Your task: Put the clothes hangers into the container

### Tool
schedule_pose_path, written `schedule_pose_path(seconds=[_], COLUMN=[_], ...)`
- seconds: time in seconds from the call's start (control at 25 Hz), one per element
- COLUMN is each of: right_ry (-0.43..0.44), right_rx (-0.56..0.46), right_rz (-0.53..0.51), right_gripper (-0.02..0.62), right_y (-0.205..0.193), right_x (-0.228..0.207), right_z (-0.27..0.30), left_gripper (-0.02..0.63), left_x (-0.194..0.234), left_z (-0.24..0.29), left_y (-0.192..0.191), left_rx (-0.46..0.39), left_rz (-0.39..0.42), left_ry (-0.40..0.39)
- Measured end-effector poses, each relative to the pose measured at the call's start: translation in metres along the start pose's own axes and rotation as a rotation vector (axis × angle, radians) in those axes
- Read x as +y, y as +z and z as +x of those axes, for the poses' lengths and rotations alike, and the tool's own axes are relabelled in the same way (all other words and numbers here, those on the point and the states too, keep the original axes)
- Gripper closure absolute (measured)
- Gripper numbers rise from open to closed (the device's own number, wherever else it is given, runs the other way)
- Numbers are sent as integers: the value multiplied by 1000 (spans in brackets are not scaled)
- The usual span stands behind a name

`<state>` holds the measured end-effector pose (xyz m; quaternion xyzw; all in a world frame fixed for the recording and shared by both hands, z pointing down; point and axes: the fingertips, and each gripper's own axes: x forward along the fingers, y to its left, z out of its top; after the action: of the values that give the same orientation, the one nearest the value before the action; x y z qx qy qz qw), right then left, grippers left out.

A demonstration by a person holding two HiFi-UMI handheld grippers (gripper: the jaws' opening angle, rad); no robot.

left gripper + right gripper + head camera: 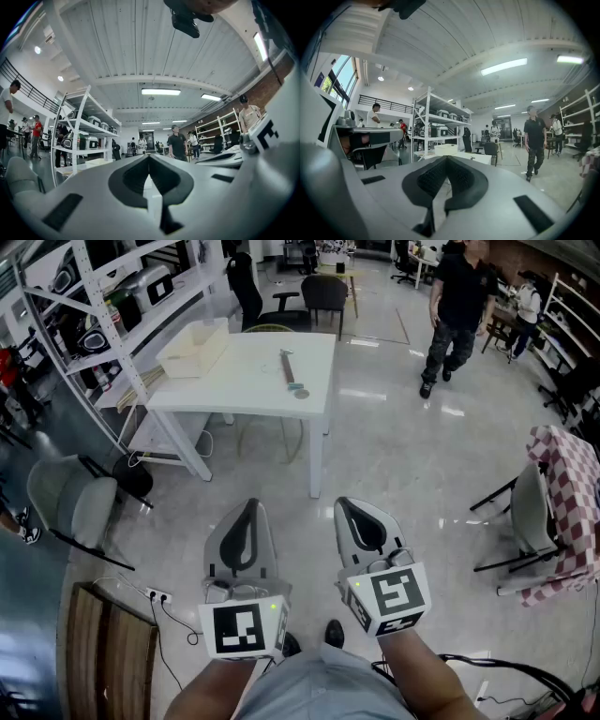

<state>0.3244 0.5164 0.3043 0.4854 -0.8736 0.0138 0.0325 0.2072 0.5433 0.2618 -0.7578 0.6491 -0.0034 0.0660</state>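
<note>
No word, number or brand can be read anywhere in this room. The closest thing to a sign is the black-and-white square pattern on the marker cube [246,629] of the left gripper [250,506], with its twin on the cube of the right gripper [350,506]; both are coded blocks, not letters. Any print on the goods along the shelves [141,310] is too small to make out.

left gripper [248,505], right gripper [347,504]: pale grey shells, black teardrop insets | cubes [244,627] nearer grey-blue shirt [309,685]: white, black square markers
</note>
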Motion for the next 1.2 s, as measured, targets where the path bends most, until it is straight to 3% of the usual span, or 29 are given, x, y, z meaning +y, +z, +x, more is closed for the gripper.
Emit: schedule_pose_path(seconds=[0.48, 0.84, 1.2], right_ry=[14, 89, 94], right_rx=[5, 42, 85], right_rz=[7, 34, 34], right_gripper=[586, 586, 586], right_y=[-4, -15, -33], right_x=[-21, -43, -50], right_z=[7, 28, 97], left_gripper=[593, 592, 592], left_x=[-17, -35, 3], left_z=[21, 47, 100], left_y=[-1, -9, -38], left_rx=[10, 20, 50], left_rz=[-1, -9, -33], left_ry=[3, 31, 49])
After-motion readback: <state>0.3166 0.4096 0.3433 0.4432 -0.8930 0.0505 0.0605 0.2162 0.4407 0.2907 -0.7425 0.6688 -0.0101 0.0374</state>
